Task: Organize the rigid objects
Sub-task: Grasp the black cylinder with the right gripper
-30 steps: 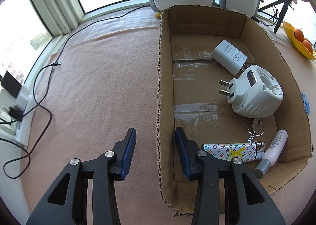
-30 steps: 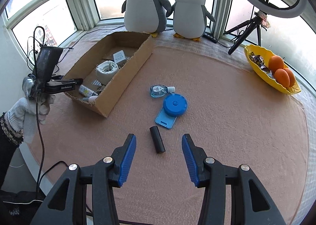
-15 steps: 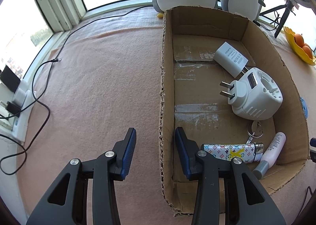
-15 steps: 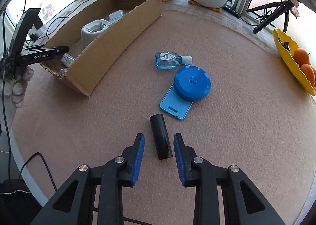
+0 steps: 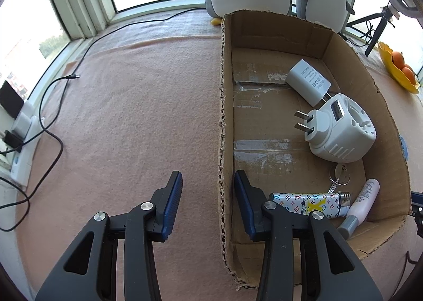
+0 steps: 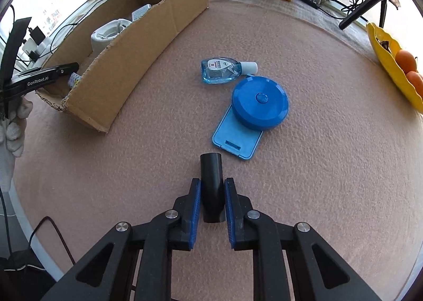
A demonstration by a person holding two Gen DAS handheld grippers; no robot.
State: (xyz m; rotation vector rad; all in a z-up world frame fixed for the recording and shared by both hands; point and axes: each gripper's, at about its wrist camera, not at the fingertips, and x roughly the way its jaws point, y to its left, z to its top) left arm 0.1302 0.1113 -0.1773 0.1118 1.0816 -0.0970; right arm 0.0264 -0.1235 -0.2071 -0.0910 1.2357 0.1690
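Left wrist view: the left gripper (image 5: 208,190) straddles the near long wall of the cardboard box (image 5: 221,121), one finger outside on the pink cloth (image 5: 137,105), the other inside. There is a visible gap on both sides of the wall, so the pads do not press on it; nothing is gripped. Inside the box lie a white charger (image 5: 308,81), a white plug adapter (image 5: 341,129), a patterned lighter (image 5: 309,204), keys (image 5: 339,175) and a small pink tube (image 5: 362,201). The far half of the box floor is bare.

Right wrist view: the right gripper (image 6: 211,201) has just been closing, and its pads now sit against both sides of a black cylinder (image 6: 211,182) lying on the cloth. The cylinder's long axis runs along the fingers, its far end projecting beyond the tips. The right hand is therefore the working hand. A blue flat case (image 6: 235,137) with a blue round tin (image 6: 260,102) on top lies just beyond, and a clear bottle (image 6: 220,71) further on. The box stands to the upper left, with open cloth between it and the gripper for carrying the cylinder across.
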